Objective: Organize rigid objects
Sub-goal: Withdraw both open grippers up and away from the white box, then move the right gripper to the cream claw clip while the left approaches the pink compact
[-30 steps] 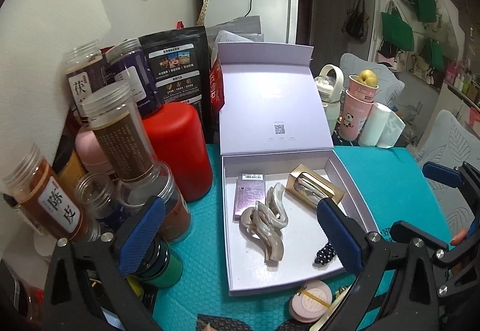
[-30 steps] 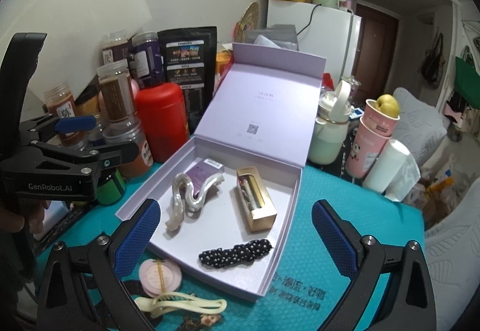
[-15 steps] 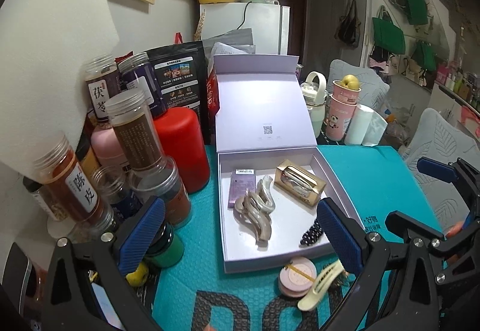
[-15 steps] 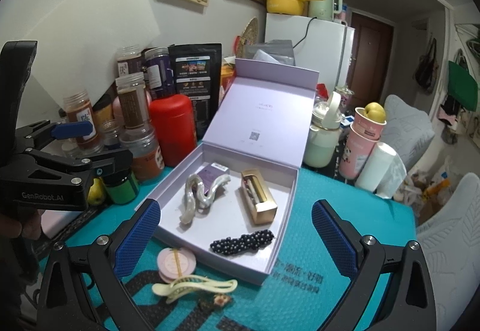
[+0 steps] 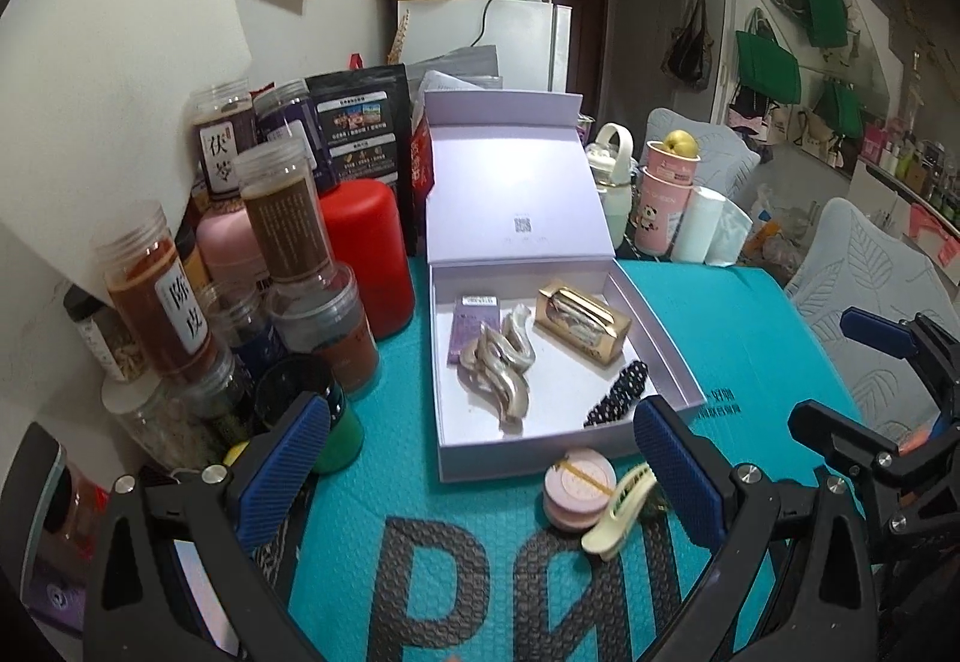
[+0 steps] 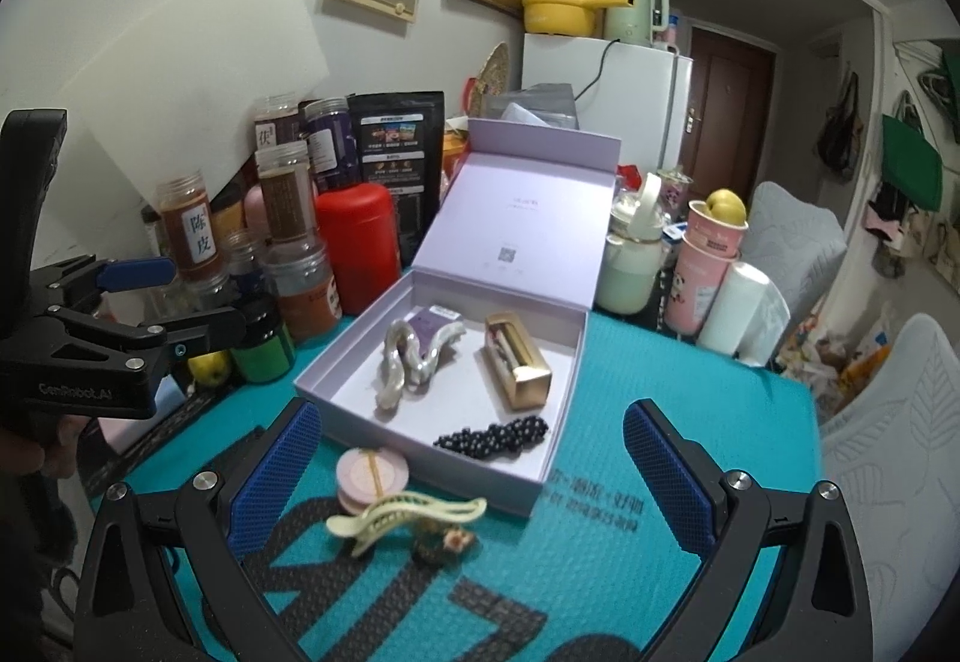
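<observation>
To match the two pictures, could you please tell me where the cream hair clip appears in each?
Left wrist view: cream hair clip lower right, beside the pink round case, outside the box.
Right wrist view: clip lower centre, beside the same case.

Lilac box (image 6: 558, 410). Pearly silver wavy clip (image 6: 408, 356). Gold case (image 6: 519, 362). Black clip, white dots (image 6: 492, 437). Cream claw clip (image 6: 402, 518). Pink compact (image 6: 372, 476). Teal mat (image 6: 690, 422), black lettering. Red canister (image 6: 357, 242).
</observation>
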`<state>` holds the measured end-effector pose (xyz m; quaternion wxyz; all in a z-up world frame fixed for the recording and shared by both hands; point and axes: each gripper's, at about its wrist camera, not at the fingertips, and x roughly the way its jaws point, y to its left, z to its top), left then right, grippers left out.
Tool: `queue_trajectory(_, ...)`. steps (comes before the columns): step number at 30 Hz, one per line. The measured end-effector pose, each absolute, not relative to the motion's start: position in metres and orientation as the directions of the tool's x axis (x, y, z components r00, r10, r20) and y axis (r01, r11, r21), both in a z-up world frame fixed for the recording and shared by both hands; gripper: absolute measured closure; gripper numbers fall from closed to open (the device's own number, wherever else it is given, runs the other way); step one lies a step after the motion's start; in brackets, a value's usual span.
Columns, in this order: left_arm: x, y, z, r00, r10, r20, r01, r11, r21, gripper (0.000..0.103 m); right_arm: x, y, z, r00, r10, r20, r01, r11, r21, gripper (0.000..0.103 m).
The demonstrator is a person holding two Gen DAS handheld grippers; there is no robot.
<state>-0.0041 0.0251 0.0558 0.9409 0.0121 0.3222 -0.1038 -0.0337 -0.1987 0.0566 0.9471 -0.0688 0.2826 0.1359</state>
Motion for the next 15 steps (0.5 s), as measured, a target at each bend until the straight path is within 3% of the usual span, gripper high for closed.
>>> queue_trajectory(15, -0.02, 0.026, 0.017, 0.704, -0.225, -0.674, 0.235, 0.969, -0.078, 0.0, -0.046, -0.2, 0.011, 0.747, 0.259, -0.613, -0.297, 0.954, 0.041, 0.0)
